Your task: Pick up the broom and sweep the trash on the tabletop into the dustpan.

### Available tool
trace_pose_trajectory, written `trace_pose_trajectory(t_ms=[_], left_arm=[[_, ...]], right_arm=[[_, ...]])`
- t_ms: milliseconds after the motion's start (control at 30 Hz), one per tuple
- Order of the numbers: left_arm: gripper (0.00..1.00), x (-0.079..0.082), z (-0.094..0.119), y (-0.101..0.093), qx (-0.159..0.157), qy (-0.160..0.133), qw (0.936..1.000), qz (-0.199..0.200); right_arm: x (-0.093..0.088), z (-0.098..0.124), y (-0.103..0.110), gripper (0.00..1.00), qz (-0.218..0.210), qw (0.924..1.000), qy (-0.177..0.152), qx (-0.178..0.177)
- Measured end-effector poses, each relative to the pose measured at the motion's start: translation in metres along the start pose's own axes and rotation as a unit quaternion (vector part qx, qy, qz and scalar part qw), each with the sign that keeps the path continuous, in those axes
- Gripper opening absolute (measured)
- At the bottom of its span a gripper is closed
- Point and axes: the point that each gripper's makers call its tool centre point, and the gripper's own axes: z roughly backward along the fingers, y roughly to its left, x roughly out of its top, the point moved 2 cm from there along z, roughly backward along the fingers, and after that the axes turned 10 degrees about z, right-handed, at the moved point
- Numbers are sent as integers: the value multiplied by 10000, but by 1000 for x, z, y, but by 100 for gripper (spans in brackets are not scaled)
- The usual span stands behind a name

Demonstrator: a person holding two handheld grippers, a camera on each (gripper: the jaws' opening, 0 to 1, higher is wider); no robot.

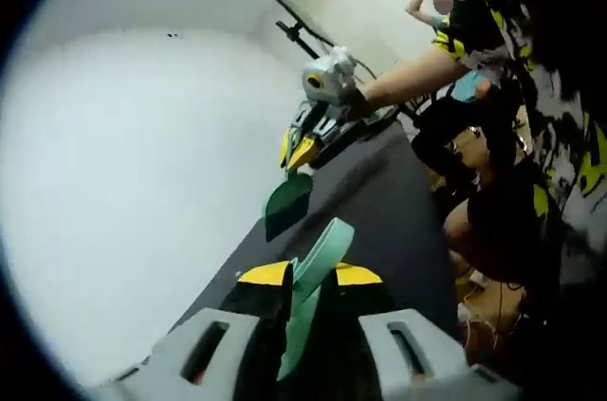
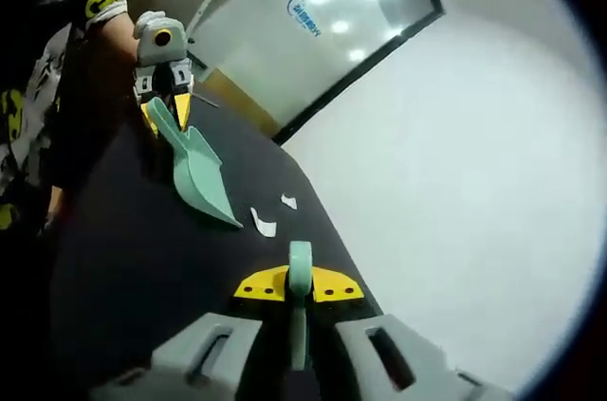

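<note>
Starting in the right gripper view at the far left: the left gripper (image 2: 163, 105) hangs over the dark tabletop (image 2: 133, 259), its yellow-tipped jaws pinched on the handle of the dustpan (image 2: 197, 172). The dustpan is mint green, a flat scoop with a raised back wall. Its lip rests on the tabletop and it opens towards my right gripper.

Just right of that lip lie two small white scraps (image 2: 265, 223), near each other on the table and close to its edge. Further right and nearer me, the right gripper (image 2: 299, 285) is clamped on the broom (image 2: 301, 301). All I see of the broom is a slim mint-green handle poking up between the yellow jaw tips; the bristles are hidden.

In the left gripper view, the dustpan handle runs up from between my closed jaws. Beyond its tip there is a darker green shape (image 1: 287, 204) below the right gripper, and I cannot tell which tool it belongs to.

As for writing, there is a blue logo (image 2: 302, 10) on the glass wall behind, too small for me to read.
</note>
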Motion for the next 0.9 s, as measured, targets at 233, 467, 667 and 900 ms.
trace_pose_trajectory(t_ms=[233,467,667,900], left_arm=[[13,0,-16,-12,-234,-174,9987,428],[14,-1,1,-6,-183,-21,9991,376],[19,-39,29,22,218,585,9968,503],[19,-54,47,25,558,948,9931,417]], right_arm=[[0,-1,0,4,52,10000,37,17],[-4,-1,-1,4,40,10000,58,34],[-1,-6,3,4,34,10000,8,66],[1,-13,7,5,83,9999,-11,148]])
